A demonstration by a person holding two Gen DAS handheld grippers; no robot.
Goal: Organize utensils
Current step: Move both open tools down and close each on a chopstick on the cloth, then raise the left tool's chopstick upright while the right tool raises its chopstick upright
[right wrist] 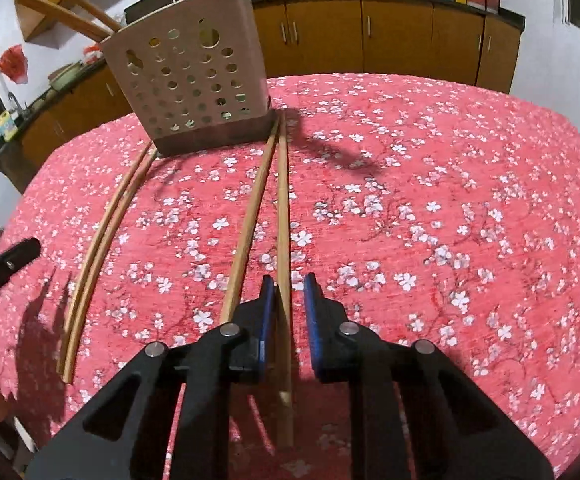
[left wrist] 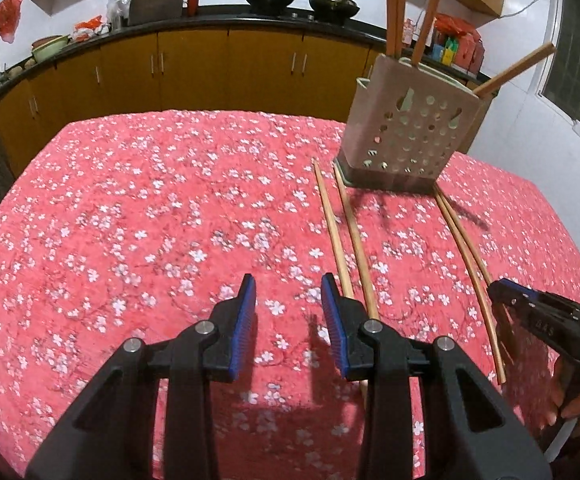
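A kitchen desk (right wrist: 429, 184) under a red blossom-print cloth carries four wooden chopsticks. The left tool (left wrist: 288, 292) hovers apart and empty; the right tool (right wrist: 288, 286) straddles one long wooden chopstick (right wrist: 283, 208), not yet clamped, likely bound for the perforated beige holder (right wrist: 194, 80).

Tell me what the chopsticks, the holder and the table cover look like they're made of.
Chopsticks: probably bamboo or wood, matte tan, slim round sticks without shine.
Holder: looks like moulded plastic, dull beige, smooth walls punched with neat round holes.
Table cover: seems woven fabric, red with a white blossom print and a coarse, non-glossy texture.
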